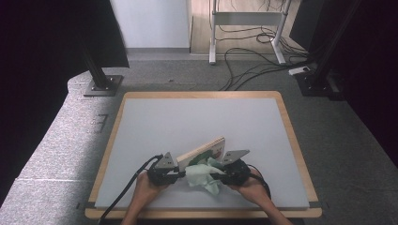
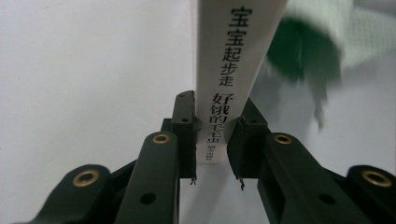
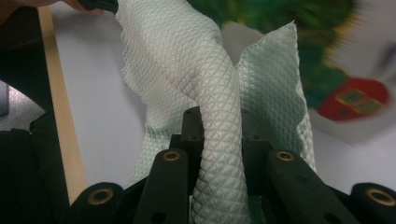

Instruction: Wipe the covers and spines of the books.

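The thick white board book with a green-and-red picture cover (image 1: 202,153) stands tilted on edge near the bench's front edge, its far end rising toward 1 o'clock. Its white spine with black printed characters (image 2: 229,79) is clamped at the near end between the jaws of the left claw (image 1: 177,174). The pale green waffle-textured cloth (image 1: 202,176) hangs bunched at 4 o'clock from the book, just beside its cover. The right claw (image 1: 217,177) is clenched on a rolled fold of this cloth (image 3: 215,140). The grey-topped, wood-rimmed bench (image 1: 197,122) carries both. Each claw is held in a hand at 6 o'clock.
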`<state>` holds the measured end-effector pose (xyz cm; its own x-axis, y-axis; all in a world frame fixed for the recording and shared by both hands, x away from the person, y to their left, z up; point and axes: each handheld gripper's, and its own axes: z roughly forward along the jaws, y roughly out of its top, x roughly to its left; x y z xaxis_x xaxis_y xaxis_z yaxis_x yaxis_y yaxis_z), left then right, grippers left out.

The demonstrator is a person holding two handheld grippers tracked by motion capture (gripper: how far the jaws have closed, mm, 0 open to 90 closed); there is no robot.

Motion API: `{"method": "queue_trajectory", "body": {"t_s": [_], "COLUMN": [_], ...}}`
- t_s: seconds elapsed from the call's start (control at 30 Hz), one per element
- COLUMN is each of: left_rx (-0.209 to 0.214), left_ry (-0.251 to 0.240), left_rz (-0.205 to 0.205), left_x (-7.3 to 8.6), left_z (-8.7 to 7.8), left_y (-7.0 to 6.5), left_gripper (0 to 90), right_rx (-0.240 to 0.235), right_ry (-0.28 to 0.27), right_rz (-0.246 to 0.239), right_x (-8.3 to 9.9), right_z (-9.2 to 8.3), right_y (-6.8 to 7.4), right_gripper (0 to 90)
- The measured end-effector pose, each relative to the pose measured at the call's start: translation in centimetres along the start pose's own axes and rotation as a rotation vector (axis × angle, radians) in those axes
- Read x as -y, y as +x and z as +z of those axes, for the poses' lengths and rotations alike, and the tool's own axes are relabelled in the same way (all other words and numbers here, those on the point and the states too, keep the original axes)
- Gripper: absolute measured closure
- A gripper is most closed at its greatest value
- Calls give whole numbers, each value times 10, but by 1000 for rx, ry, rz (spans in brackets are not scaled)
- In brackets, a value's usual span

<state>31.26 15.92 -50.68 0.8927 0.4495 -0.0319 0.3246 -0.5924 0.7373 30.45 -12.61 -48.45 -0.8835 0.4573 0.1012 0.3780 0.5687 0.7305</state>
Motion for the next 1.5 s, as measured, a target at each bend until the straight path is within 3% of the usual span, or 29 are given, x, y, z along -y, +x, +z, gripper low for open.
{"method": "queue_trajectory", "body": {"t_s": [0.3,0.5,0.7,0.8,1.0,1.23,1.5], "left_rx": [2,-1,2,4,8,10,11], "left_ry": [-1,-3,-6,-7,-11,-11,-9], "left_rz": [0,2,0,-3,-9,-14,-13], "left_x": [0,0,1,1,2,2,2], "left_z": [0,0,0,0,1,1,1], "left_y": [0,0,0,0,1,1,2], "left_gripper": [741,741,740,740,738,737,737], "right_rx": [-58,-73,-70,-49,35,141,156], "right_ry": [12,41,-14,-38,-67,-91,-118], "right_rz": [-42,-26,-3,-6,-7,12,6], "right_x": [-10,-4,-13,-17,-17,-11,-17], "right_z": [33,47,27,13,-11,-30,-30], "right_y": [17,15,8,4,-11,-39,-69], "right_gripper": [749,692,461,407,350,276,247]}}
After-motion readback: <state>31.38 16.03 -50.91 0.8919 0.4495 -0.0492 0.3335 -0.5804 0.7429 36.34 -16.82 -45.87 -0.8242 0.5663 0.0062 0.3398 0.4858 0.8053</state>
